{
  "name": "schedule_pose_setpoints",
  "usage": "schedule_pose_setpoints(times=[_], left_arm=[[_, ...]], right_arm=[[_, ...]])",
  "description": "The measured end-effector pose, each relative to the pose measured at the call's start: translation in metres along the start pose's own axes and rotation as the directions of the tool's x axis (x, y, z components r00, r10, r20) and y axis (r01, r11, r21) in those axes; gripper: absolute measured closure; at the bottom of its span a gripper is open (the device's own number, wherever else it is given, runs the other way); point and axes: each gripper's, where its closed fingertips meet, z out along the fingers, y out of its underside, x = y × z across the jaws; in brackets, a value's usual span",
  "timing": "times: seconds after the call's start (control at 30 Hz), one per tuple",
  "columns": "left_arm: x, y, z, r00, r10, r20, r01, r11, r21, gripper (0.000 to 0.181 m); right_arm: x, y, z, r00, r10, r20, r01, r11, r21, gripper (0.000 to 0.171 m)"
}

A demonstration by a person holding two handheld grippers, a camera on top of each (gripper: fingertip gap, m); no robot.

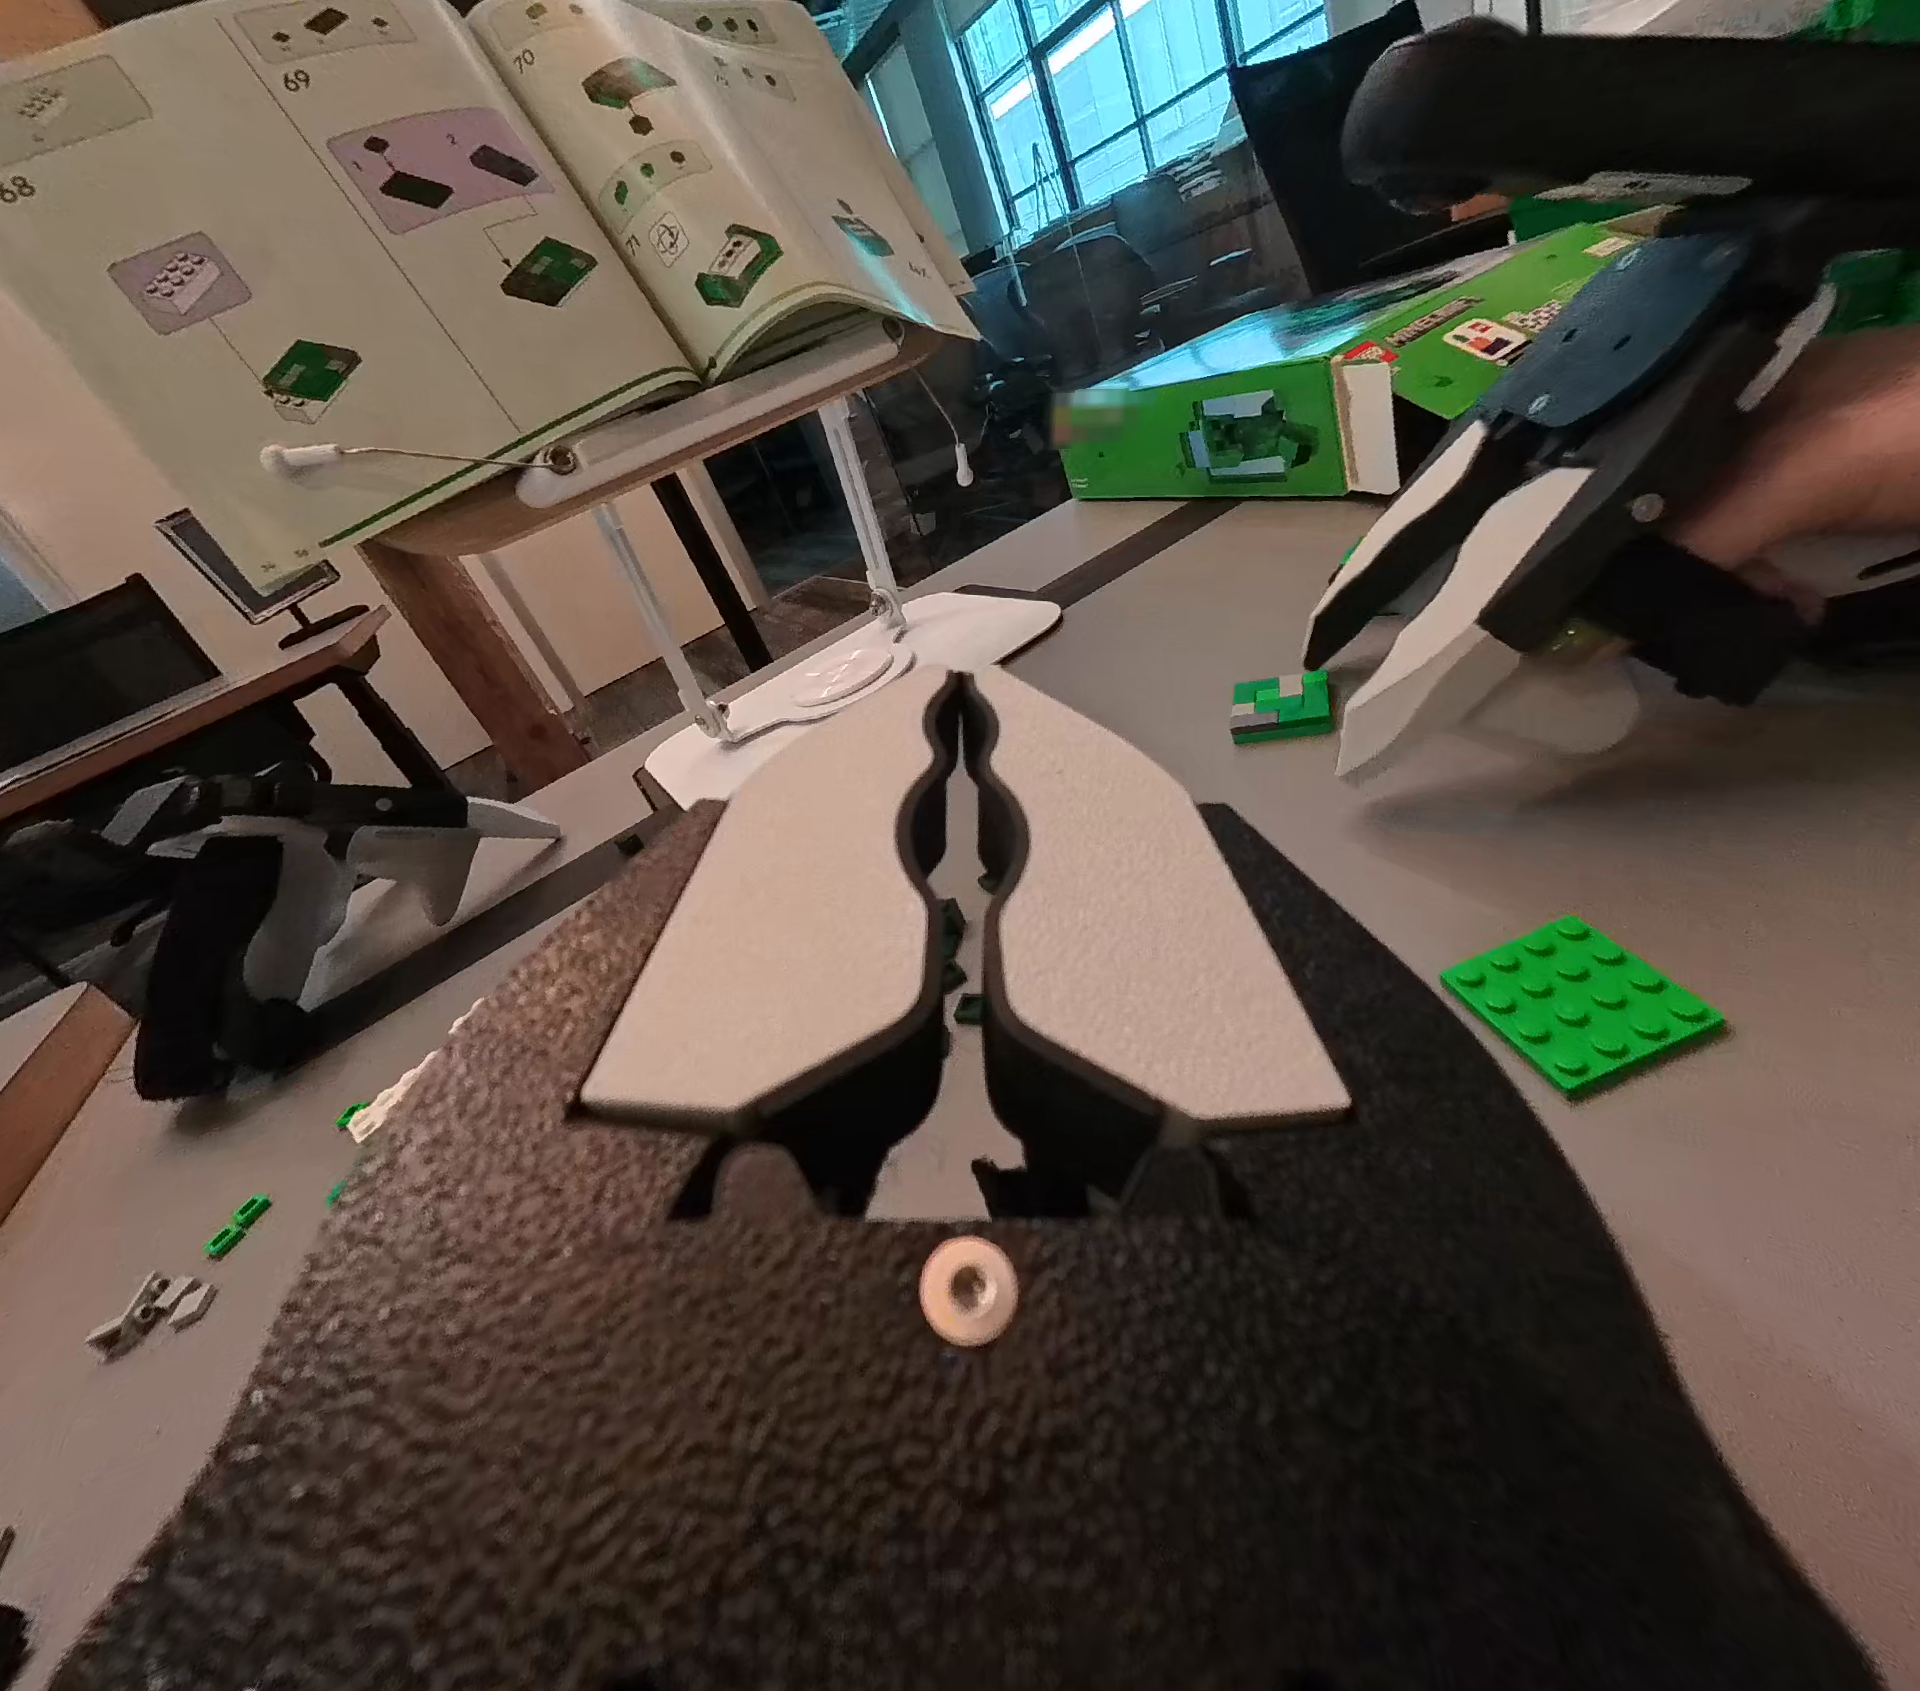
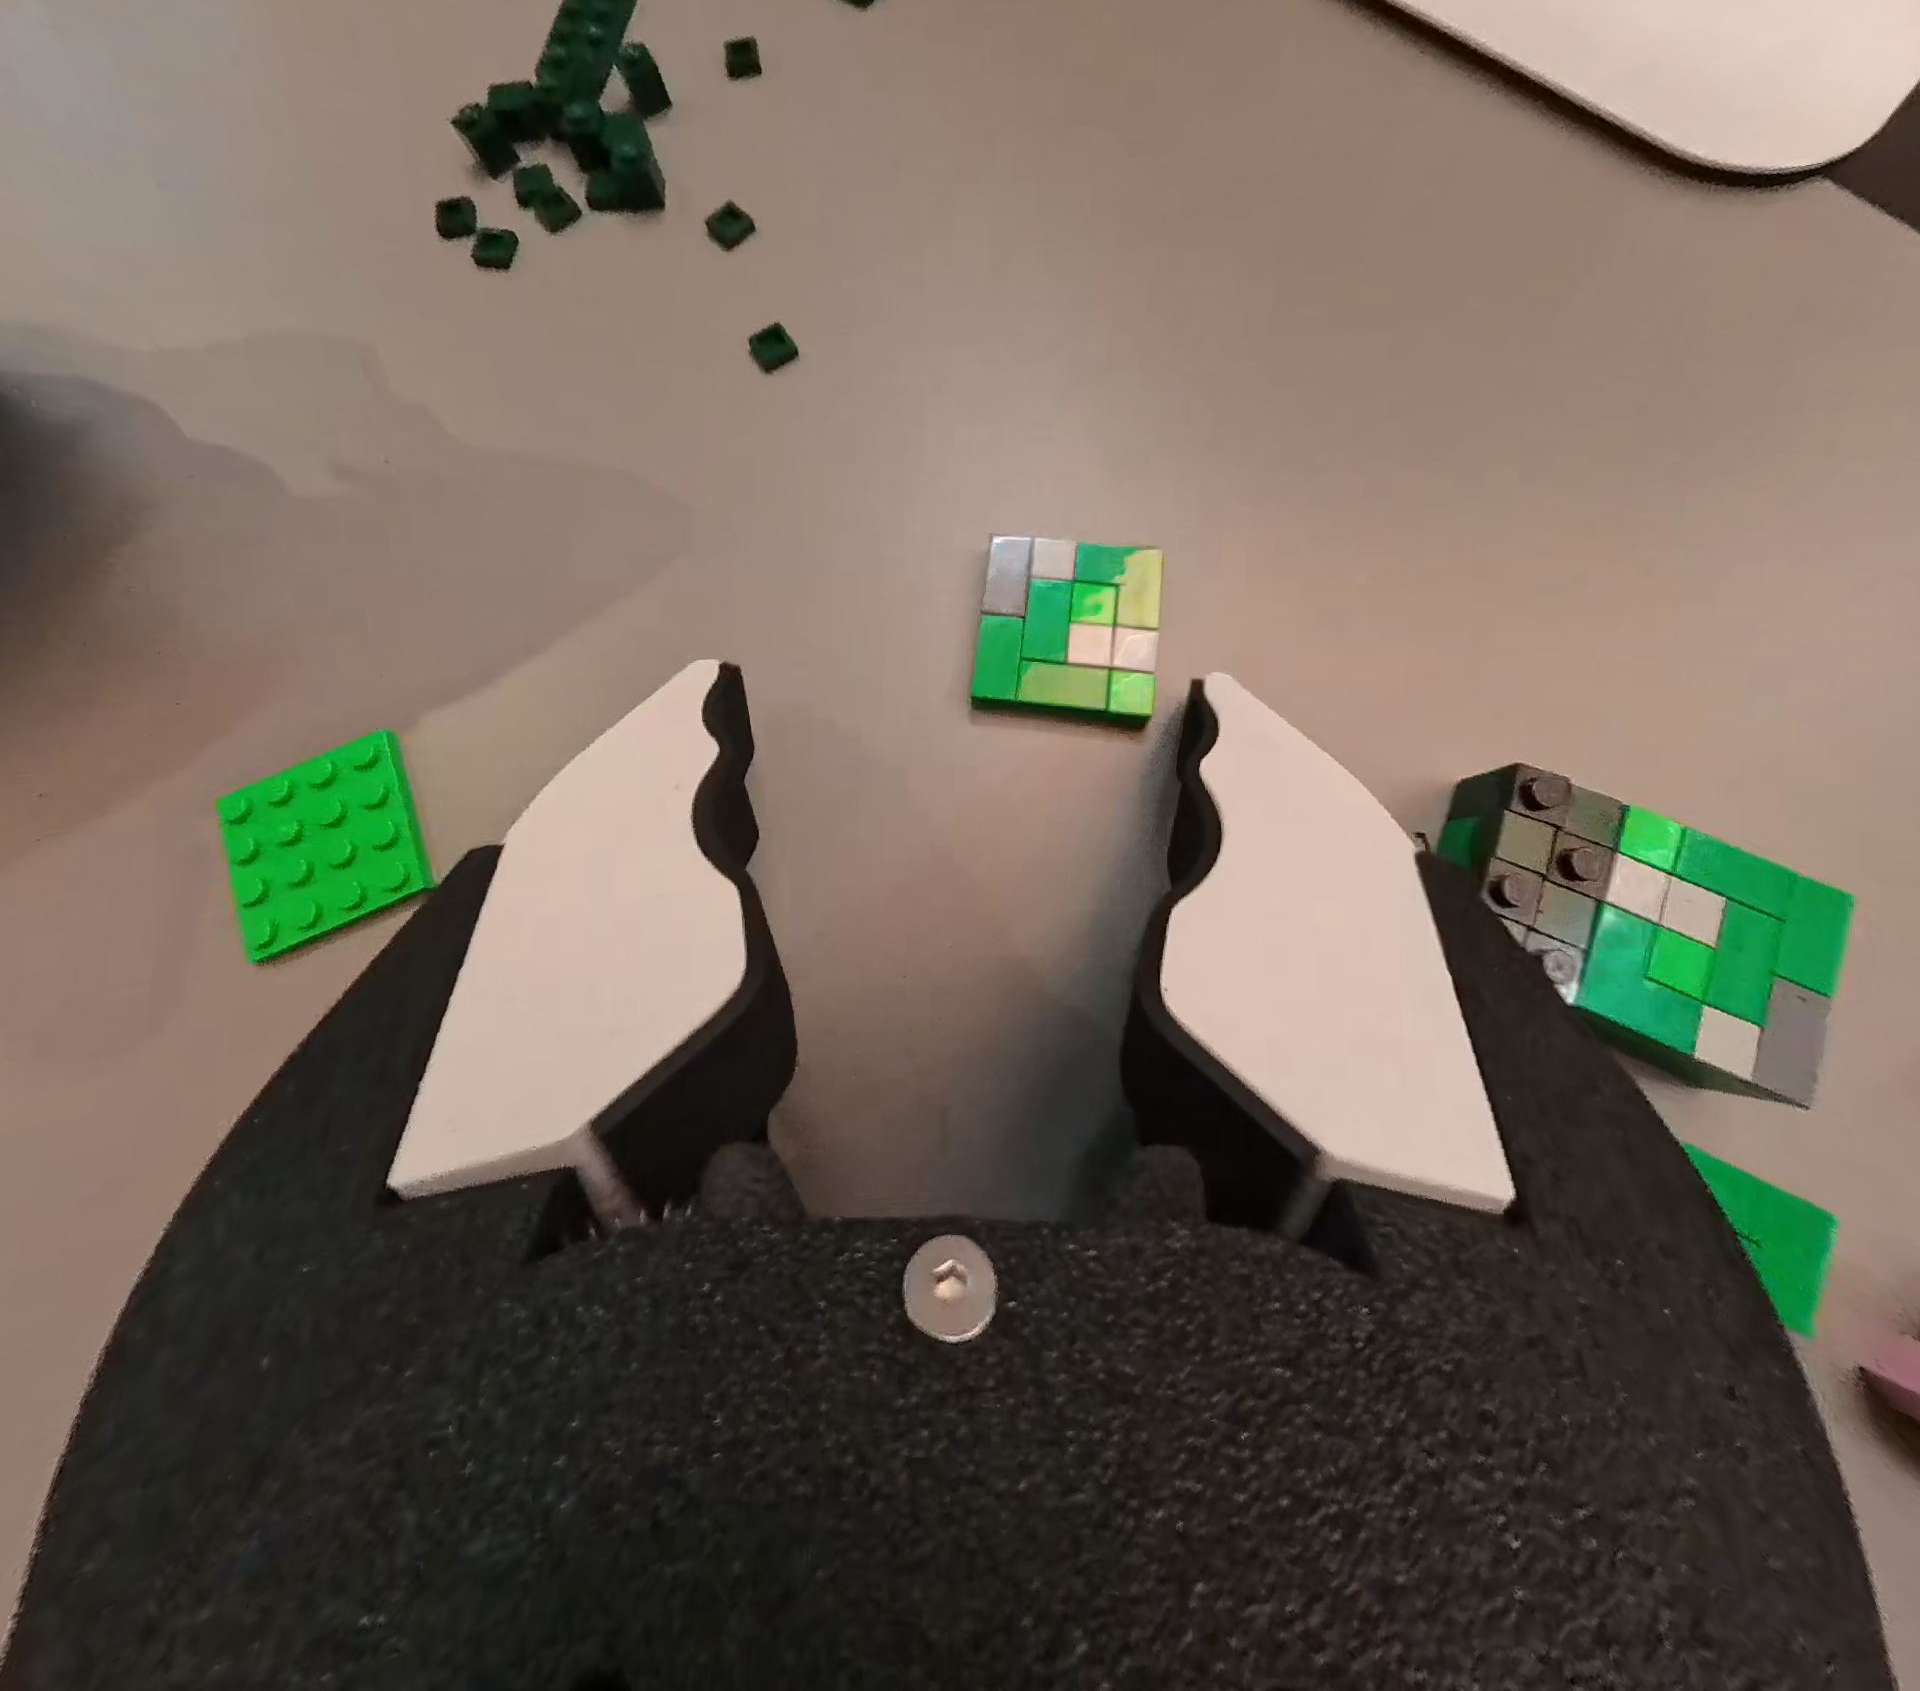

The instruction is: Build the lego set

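Left gripper: your left gripper [image 1: 961, 691] has its two white fingers pressed together at the tips, with nothing between them. It points toward the white base of the book stand.

Right gripper: your right gripper [image 2: 966, 685] is spread wide and holds nothing. In the left wrist view it [image 1: 1335, 706] reaches in from the right, angled down at the table, with a hand [image 1: 1808, 436] behind it.

Tiled plate: a small square plate [image 2: 1068, 625] covered in smooth green, grey and white tiles lies flat on the grey table [image 2: 1299, 353], just ahead of your right fingertips and slightly right of centre between them. From the left view, one fingertip is at its far edge; whether it touches, you cannot tell.

Studded plate: a bright green square plate [image 2: 322, 841] with bare studs lies flat beside your right gripper's left finger.

Larger build: a blocky green, grey and white assembly [image 2: 1683, 924] sits on the table against the right side of your right gripper.

Loose pieces: dark green bricks [image 2: 582, 93] are scattered farther off, up and to the left.

Instructions: an open booklet [image 1: 416, 228] rests on a stand [image 1: 873, 675] ahead of your left gripper.

Box: a green set box [image 1: 1226, 436] lies at the far side of the table.
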Motion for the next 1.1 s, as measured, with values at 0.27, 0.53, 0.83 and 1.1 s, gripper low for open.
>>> schedule_pose_setpoints(times=[0.27,0.53,0.83,1.1], left_arm=[[-0.003,-0.001,-0.001,1.000,-0.008,0.014,0.008,1.000,0.007,0.181],[-0.007,-0.003,-0.003,0.999,-0.016,0.030,0.016,1.000,0.012,0.181],[-0.001,-0.003,-0.002,1.000,0.014,0.012,-0.015,1.000,0.008,0.181],[0.000,-0.003,-0.002,1.000,0.015,0.008,-0.015,1.000,0.008,0.181]], right_arm=[[-0.037,-0.006,-0.010,0.989,-0.041,0.141,0.030,0.996,0.083,0.095],[-0.118,0.009,-0.019,0.913,-0.300,0.278,0.288,0.954,0.082,0.113],[-0.119,0.021,-0.011,0.886,-0.348,0.307,0.365,0.931,0.000,0.140],[-0.118,0.025,-0.015,0.733,-0.483,0.479,0.514,0.855,0.075,0.140]])
